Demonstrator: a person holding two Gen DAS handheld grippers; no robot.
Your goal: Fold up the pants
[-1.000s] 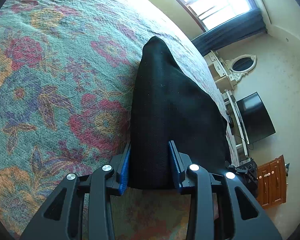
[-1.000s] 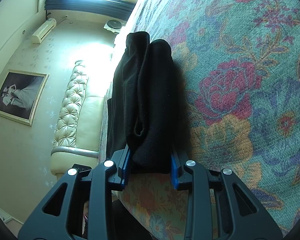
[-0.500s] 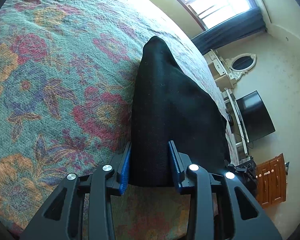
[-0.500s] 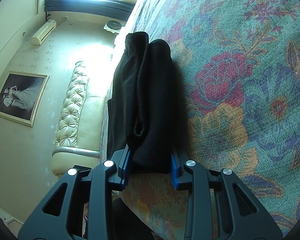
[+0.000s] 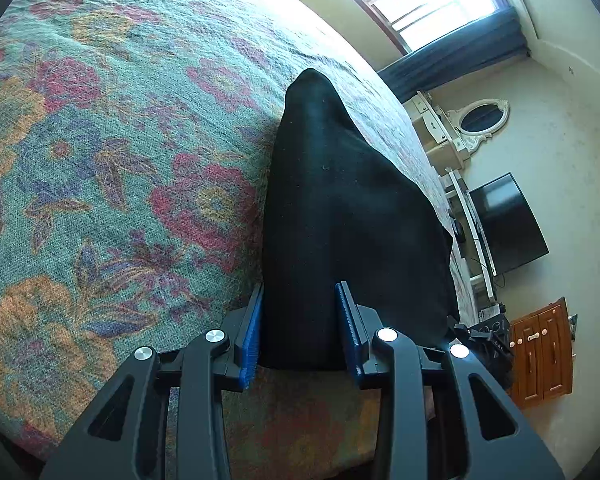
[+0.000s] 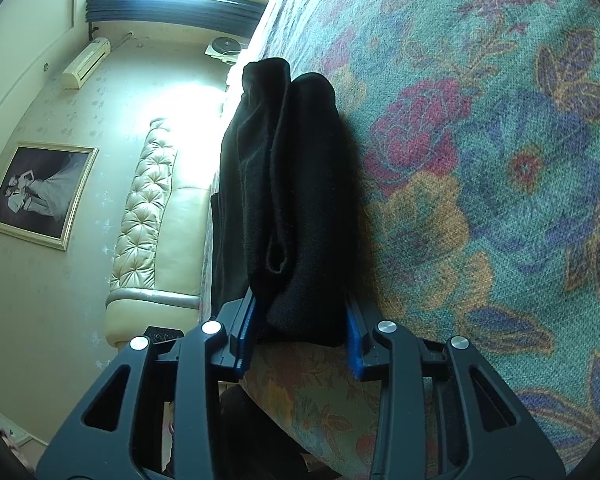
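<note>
Black pants [image 5: 340,216], already folded into a thick multi-layer bundle, lie on the floral bedspread [image 5: 100,160] near the bed's near edge; the stacked layers and a rolled fold show from the right wrist view [image 6: 300,200].

Left gripper [image 5: 300,332]: blue pads pinch the near end of the bundle, cloth filling the gap, no visible change from a second ago.

Right gripper [image 6: 300,332]: jaws have just been opening. The gap is wider than half a second ago, the left pad now shows a sliver of space beside the cloth, and the pants sit loosely between the pads rather than being squeezed.

Judgement: the fold looks done and the right side is letting go. The left release likely comes next, then both tools back off without dragging the bundle.

Bedspread pattern reads almost unmoved against the earlier frames, so the bundle looks set down.

Around it: window with dark curtain [image 5: 452,52], oval mirror [image 5: 480,116], TV [image 5: 508,224], wooden cabinet [image 5: 540,348]; from the right view, tufted headboard [image 6: 148,208], framed photo [image 6: 40,192], wall air-conditioner [image 6: 86,62].

No readable brand, label or writing anywhere.
</note>
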